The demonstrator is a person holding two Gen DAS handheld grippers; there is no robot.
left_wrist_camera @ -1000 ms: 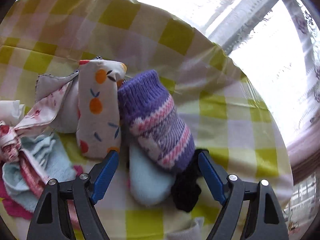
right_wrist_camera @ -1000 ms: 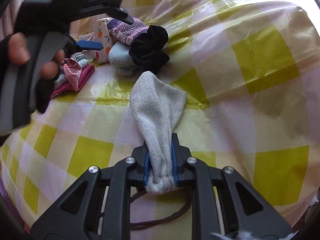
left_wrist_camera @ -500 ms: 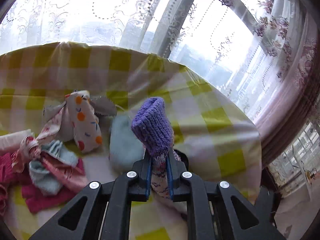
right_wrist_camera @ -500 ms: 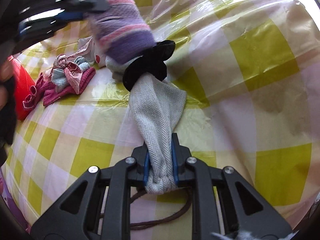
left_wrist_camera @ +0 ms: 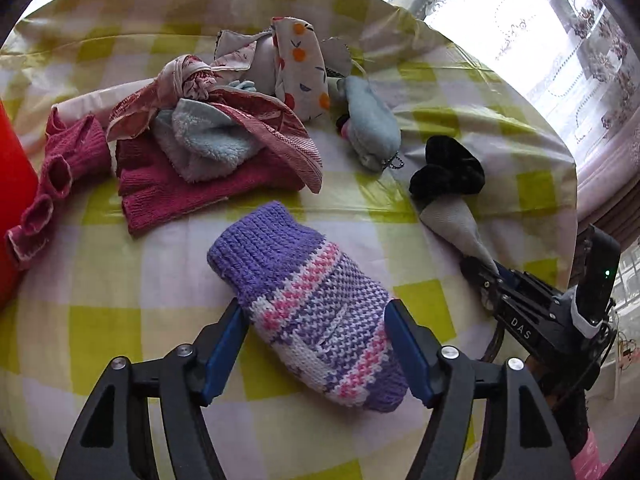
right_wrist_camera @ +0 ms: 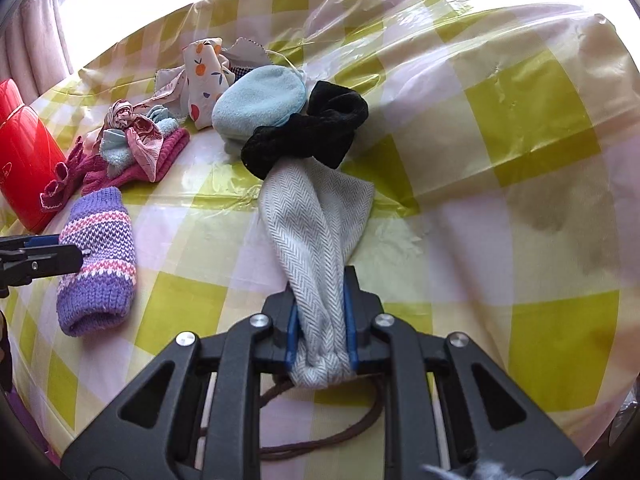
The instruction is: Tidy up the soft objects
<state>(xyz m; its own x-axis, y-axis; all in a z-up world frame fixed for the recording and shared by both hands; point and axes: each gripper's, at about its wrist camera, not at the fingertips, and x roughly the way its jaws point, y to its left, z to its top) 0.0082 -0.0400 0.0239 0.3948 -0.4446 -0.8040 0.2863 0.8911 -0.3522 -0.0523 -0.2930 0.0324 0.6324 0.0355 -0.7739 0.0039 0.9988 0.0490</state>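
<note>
A purple, pink and white knitted mitten point(left_wrist_camera: 280, 256) lies flat on the yellow-checked tablecloth point(left_wrist_camera: 100, 328). It sits between the blue pads of my left gripper point(left_wrist_camera: 314, 305), whose jaws are opening and no longer press on it. The right wrist view shows the mitten point(right_wrist_camera: 98, 248) at the left, with the left gripper point(right_wrist_camera: 44, 254) beside it. My right gripper point(right_wrist_camera: 320, 292) is shut on the bunched end of a grey herringbone cloth point(right_wrist_camera: 316, 216). The far end of that cloth lies under a black scrunchie point(right_wrist_camera: 308, 132).
A pile beyond the mitten holds magenta knit gloves point(left_wrist_camera: 172, 184), a pale blue fleecy cloth point(left_wrist_camera: 208, 144), a red-patterned cloth point(left_wrist_camera: 256, 124) and an orange-print cloth point(left_wrist_camera: 300, 68). A light blue pouch point(left_wrist_camera: 372, 132) lies by the scrunchie. A red box point(left_wrist_camera: 12, 184) stands at the left edge. A brown cord point(right_wrist_camera: 320, 440) loops under the right gripper.
The left gripper shut on the purple mitten beside the scrunchie, lifted it, carried it nearer and to the left, set it on the tablecloth and parted its jaws. The right gripper has not moved.
</note>
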